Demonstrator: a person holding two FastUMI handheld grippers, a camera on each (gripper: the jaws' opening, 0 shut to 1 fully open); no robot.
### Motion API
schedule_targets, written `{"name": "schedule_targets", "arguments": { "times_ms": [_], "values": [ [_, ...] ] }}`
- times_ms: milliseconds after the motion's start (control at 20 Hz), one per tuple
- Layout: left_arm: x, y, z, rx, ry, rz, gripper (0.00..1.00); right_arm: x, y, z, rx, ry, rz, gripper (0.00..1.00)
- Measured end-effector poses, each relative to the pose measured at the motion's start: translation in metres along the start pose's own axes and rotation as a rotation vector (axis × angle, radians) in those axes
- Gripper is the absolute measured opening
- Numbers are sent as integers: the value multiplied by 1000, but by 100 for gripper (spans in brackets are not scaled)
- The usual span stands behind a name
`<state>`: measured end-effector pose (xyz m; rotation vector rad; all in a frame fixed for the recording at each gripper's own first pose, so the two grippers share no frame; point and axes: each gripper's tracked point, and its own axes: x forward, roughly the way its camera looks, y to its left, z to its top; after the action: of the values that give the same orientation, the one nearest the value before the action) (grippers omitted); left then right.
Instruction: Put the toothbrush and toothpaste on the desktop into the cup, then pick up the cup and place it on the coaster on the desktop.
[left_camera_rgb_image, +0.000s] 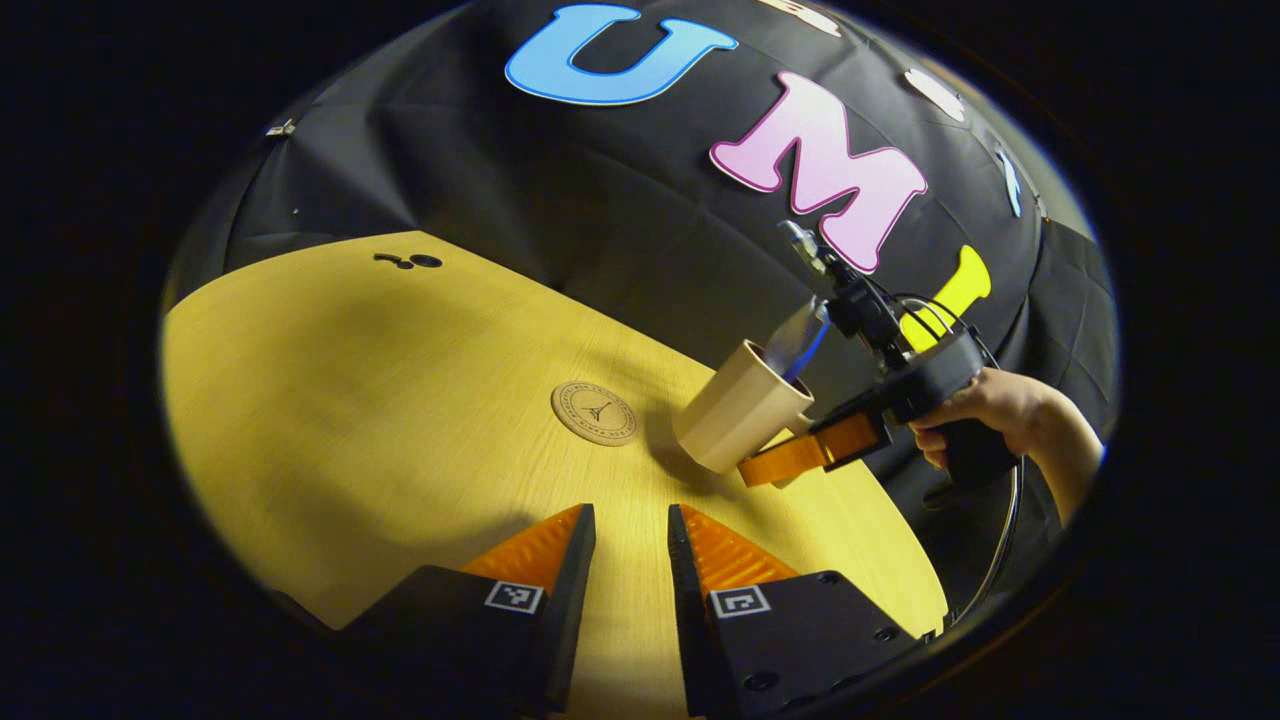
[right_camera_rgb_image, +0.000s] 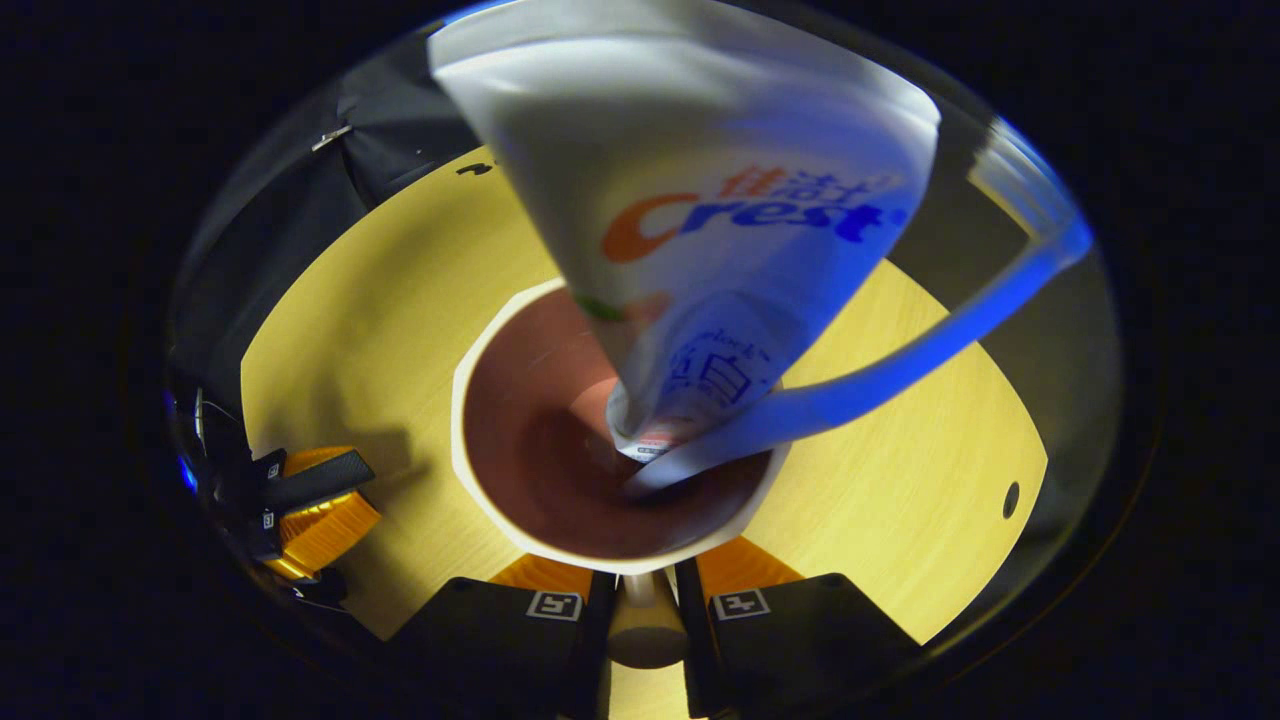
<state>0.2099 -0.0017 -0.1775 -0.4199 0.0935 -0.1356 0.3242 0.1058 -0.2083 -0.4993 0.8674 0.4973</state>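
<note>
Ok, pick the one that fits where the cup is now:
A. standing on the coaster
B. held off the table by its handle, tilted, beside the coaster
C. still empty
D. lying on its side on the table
B: the right gripper holds the tilted cup by its handle, off the table, right of the bare coaster; the toothpaste is inside.

Left gripper view: cup (left_camera_rgb_image: 745, 420) tilted above desktop (left_camera_rgb_image: 380, 440), just right of coaster (left_camera_rgb_image: 594, 412), clear of it. Toothpaste (left_camera_rgb_image: 790, 340) and toothbrush (left_camera_rgb_image: 812, 345) stand in cup. Right gripper (left_camera_rgb_image: 775, 465) grips cup handle from right. Left gripper (left_camera_rgb_image: 632, 545) in front, well apart from cup.
</note>
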Motion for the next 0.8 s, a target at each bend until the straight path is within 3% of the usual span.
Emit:
{"name": "schedule_targets", "arguments": {
  "times_ms": [500, 800],
  "values": [
    [-17, 30, 9, 54, -13, 31, 46, 36, 39, 52, -56, 15, 1, 33],
    [-20, 44, 9, 44, -10, 47, 46, 49, 48, 59, -75, 38, -11, 32]
  ]
}}
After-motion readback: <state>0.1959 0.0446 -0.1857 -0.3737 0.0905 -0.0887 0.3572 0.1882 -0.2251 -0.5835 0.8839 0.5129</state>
